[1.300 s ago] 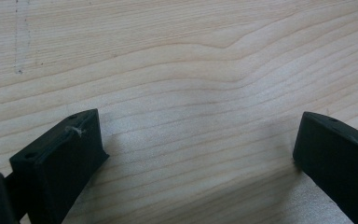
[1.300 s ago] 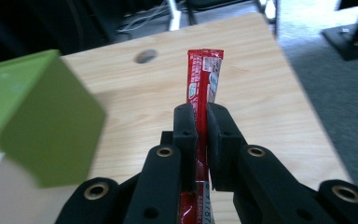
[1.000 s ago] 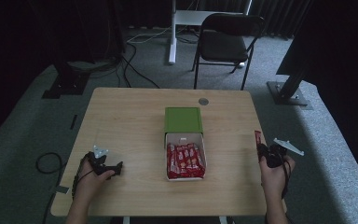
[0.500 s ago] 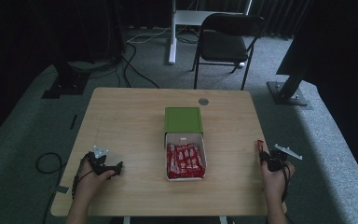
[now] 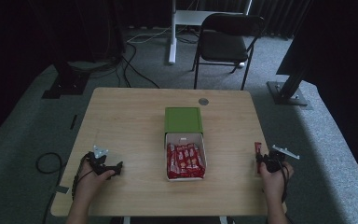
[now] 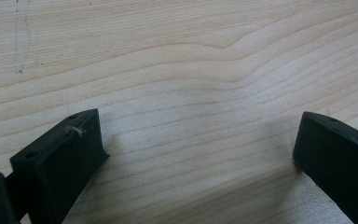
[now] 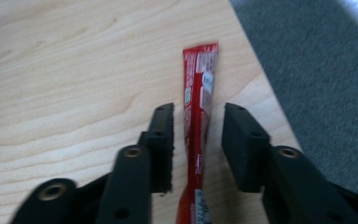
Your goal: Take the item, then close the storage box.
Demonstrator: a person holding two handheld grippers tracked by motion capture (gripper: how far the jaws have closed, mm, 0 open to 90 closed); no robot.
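Note:
A red snack bar (image 7: 198,93) lies flat on the wooden table (image 5: 130,121), close to its right edge. My right gripper (image 7: 196,135) straddles it. Its jaws have just been opening, and a gap shows on each side of the wrapper, so the pads do not press it. In the high view this bar (image 5: 257,151) sits just ahead of the right gripper (image 5: 262,161). A white box (image 5: 185,161) of several red bars stands mid-table, its green lid (image 5: 182,120) behind it. My left gripper (image 6: 198,140) rests open on bare wood, and the high view shows the left gripper (image 5: 116,169) near the front left.
A small metal disc (image 5: 203,101) is set in the tabletop at the back. Grey carpet (image 7: 326,70) begins just past the table's right edge. A black chair (image 5: 228,42) and a white stand (image 5: 172,32) are behind the table, and cables (image 5: 46,163) lie on the floor at left.
The right hand has sunk toward the table with the red bar, and its jaws have parted around the bar. The left hand has stayed in place.

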